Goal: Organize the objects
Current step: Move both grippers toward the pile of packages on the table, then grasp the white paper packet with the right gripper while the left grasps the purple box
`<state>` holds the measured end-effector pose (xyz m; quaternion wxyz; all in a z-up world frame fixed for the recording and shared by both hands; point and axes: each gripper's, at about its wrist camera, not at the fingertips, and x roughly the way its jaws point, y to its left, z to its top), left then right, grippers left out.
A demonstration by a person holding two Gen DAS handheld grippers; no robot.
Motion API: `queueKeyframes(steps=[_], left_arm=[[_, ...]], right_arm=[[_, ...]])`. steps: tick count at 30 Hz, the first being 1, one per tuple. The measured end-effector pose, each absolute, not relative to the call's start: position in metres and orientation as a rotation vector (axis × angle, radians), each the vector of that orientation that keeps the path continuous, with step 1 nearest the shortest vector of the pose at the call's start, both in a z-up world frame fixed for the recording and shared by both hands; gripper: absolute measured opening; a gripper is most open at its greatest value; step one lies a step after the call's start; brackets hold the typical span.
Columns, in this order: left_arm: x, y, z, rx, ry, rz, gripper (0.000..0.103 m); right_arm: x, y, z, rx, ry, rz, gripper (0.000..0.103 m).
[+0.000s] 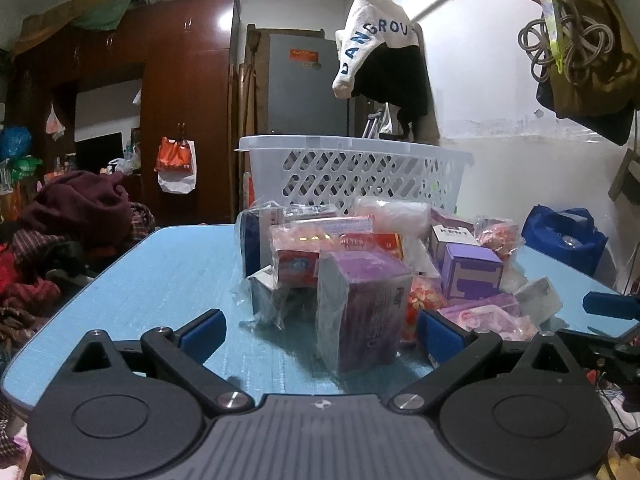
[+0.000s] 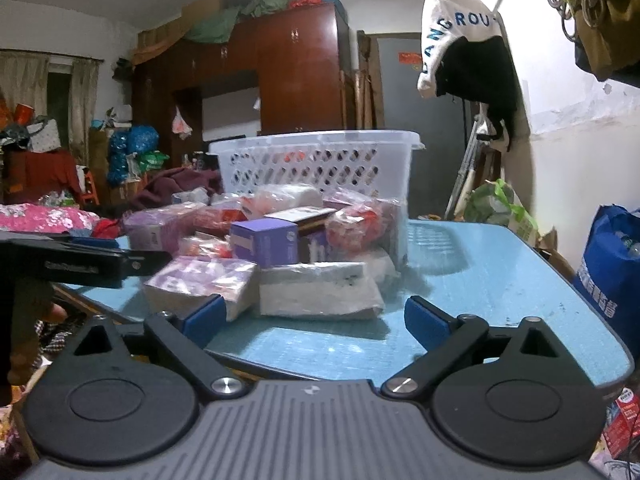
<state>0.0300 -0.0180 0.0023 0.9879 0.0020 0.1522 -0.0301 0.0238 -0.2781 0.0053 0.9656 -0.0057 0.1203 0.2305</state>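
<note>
Both grippers are hovering low over the blue counter (image 1: 160, 272), facing a heap of wrapped packets and small boxes piled in front of a white lattice basket (image 1: 352, 168).

The left gripper (image 1: 318, 330) is holding its fingers wide apart with nothing pressed between them. An upright purple box in clear wrap (image 1: 360, 308) is standing just ahead of the fingers, nearer the right-hand one, with the rest of the pile behind it and the basket beyond that.

The right gripper (image 2: 316, 316) is likewise keeping its fingers spread and empty. A grey-white wrapped packet (image 2: 320, 288) is lying flat just beyond the fingertips, between them, and a purple-printed packet (image 2: 204, 280) is sitting beside the left finger. A small purple carton (image 2: 266, 240) is resting further back in the pile.

Judging by the layout, this looks like the approach step: nothing appears to be gripped yet, and the basket seems the likely destination. The next move probably calls for pushing one gripper forward until an item sits squarely between its fingers, closing firmly since the slippery wrap may slide, then lifting over the basket rim.
</note>
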Motion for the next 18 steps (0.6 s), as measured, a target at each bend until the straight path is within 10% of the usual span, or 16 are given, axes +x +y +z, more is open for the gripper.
queueKeyframes(steps=[18], left_arm=[[0.046, -0.023, 0.002, 0.019, 0.3, -0.024, 0.099]], right_arm=[[0.05, -0.255, -0.003, -0.079, 0.269, 0.405, 0.09]])
